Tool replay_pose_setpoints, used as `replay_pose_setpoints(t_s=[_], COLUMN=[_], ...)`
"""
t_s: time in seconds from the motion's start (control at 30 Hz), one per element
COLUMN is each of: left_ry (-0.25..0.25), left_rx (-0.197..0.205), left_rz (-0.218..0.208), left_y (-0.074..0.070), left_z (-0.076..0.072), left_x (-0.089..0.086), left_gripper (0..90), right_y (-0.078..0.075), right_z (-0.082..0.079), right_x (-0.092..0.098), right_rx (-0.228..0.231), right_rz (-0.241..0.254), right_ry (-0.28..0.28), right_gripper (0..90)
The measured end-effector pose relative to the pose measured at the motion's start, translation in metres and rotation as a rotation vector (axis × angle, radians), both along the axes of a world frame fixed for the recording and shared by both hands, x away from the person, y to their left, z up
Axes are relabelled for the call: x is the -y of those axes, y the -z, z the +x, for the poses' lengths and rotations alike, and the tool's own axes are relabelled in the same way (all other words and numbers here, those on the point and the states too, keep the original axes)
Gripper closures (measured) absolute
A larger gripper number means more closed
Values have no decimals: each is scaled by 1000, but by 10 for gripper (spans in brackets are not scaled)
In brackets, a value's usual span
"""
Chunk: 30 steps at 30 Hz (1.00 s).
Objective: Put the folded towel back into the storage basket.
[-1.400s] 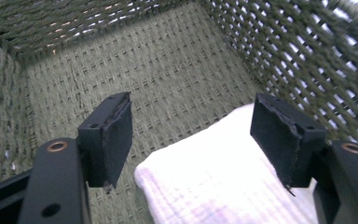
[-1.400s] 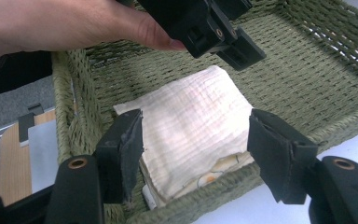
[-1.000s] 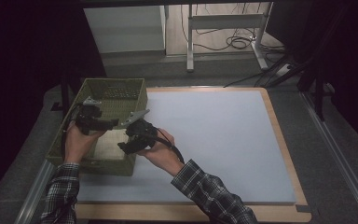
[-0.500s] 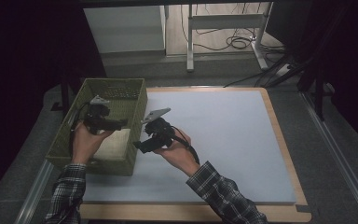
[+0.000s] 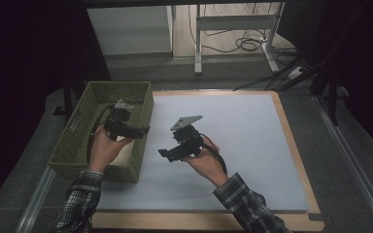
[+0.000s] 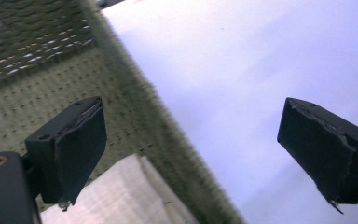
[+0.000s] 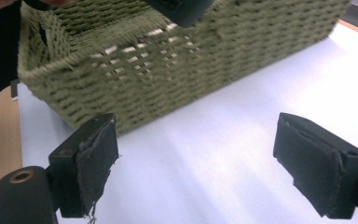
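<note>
A green woven basket (image 5: 77, 138) stands at the left of the white mat (image 5: 243, 145). Inside it, by the near right corner, lies a pale cloth (image 6: 121, 198). My left gripper (image 5: 142, 130) hovers over the basket's right wall (image 6: 168, 135), pointing right. Its jaws are open and have just been opening, with nothing between them. My right gripper (image 5: 167, 153) is over the mat just right of the basket, pointing at it. Its jaws have also just been opening and hold nothing. In the right gripper view the basket's side (image 7: 177, 70) lies ahead of my right gripper (image 7: 196, 144).
The mat lies on a wooden board (image 5: 296, 145) whose rim shows at the right. Dark grey floor surrounds it. Behind it stand a white panel (image 5: 131, 29) and metal table legs (image 5: 199, 43) with cables on the floor.
Both hands have moved right. The right gripper left the basket's near right edge and came out over the mat, and its jaws widened. The left gripper shifted toward the basket's right wall.
</note>
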State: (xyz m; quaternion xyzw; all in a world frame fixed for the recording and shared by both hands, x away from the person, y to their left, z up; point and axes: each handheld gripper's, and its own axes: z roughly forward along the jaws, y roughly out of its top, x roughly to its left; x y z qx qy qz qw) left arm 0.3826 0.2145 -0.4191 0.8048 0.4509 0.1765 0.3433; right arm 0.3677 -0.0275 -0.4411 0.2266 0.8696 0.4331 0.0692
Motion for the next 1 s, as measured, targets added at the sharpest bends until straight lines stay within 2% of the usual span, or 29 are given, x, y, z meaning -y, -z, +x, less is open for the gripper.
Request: replay_pose_setpoints(t_s=[0.23, 0.43, 0.6, 0.7, 0.83, 0.97, 1.0], left_ry=[27, 39, 76, 87, 109, 124, 127], left_rx=[-5, 2, 6, 11, 17, 15, 15], left_rz=[12, 10, 11, 11, -3, -16, -22], left_y=[2, 1, 2, 3, 7, 10, 12], left_z=[0, -1, -4, -6, -10, -12, -13], left_x=[22, 42, 64, 71, 86, 92, 95], left_gripper=[76, 64, 56, 52, 48, 47, 47], right_y=[6, 8, 9, 10, 12, 14, 16], right_z=[1, -1, -3, -3, -5, -7, -8], right_x=[21, 41, 64, 72, 92, 105, 113], right_rx=[-26, -8, 8, 10, 16, 14, 13], right_rz=[-20, -40, -45, -49, -57, -60, -61], right_ry=[15, 36, 63, 73, 98, 113, 124], right_gripper=[97, 84, 79, 77, 74, 73, 72])
